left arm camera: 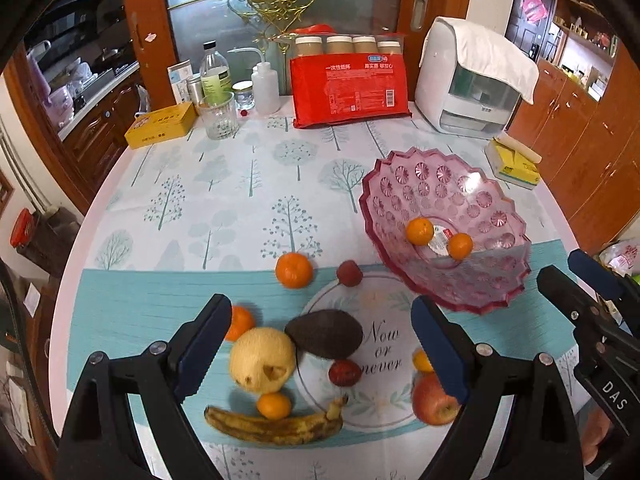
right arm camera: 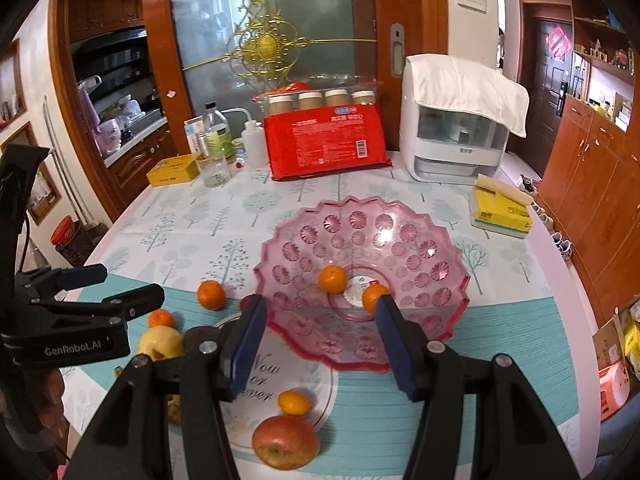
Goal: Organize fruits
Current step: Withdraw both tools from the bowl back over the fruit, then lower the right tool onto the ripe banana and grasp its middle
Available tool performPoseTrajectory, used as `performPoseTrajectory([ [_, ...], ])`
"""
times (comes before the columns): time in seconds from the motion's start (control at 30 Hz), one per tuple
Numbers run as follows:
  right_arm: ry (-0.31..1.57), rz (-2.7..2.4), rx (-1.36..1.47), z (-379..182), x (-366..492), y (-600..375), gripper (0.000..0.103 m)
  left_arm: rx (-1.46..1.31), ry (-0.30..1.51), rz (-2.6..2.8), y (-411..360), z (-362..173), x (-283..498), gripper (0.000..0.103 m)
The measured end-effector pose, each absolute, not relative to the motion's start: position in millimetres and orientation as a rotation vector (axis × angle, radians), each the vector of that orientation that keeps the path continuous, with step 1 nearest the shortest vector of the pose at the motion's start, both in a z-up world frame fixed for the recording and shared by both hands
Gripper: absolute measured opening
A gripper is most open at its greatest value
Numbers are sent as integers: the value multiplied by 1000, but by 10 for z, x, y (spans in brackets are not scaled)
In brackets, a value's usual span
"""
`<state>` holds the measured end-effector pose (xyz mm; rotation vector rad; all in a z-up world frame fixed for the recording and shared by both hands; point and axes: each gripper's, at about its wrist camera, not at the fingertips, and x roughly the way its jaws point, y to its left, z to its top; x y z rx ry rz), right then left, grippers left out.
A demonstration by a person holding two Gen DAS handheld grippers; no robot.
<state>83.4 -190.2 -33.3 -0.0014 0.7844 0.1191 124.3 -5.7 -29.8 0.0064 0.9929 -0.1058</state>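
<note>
Fruits lie loose on the table [left arm camera: 240,184] in front of the pink glass bowl [left arm camera: 448,184], which already holds two small oranges [left arm camera: 420,231]. The loose group sits on the near side of the bowl, toward both grippers: an apple [right arm camera: 286,442] with a small orange [right arm camera: 294,402] just behind it, an avocado [left arm camera: 324,334], a yellow pear-like fruit [left arm camera: 262,360], a banana [left arm camera: 276,426], two red fruits [left arm camera: 344,372] and further oranges [left arm camera: 294,270].

The left gripper [left arm camera: 320,348] hangs over the avocado and yellow fruit, jaws spread wide, nothing between them. The avocado's long axis runs roughly across that gripper's opening, so the jaws would have to turn to close across its narrow width. The banana lies crosswise too, nearest the camera.

The right gripper [right arm camera: 320,344] is partly open and empty; it frames the bowl's near rim. The apple lies below and slightly left of its fingertips, nearer to this gripper than to the left one. The bowl stands beyond and to the right of the loose fruit, on the right gripper's side.

Whether the yellow fruit touches the avocado is uncertain under the fisheye distortion; they appear at least just beside each other.
</note>
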Motion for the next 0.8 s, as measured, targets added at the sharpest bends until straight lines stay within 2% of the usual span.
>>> performPoseTrajectory([
  [0.8, 921, 12, 63, -903, 118, -1403, 57, 142, 1026, -183, 860, -676, 626, 90],
])
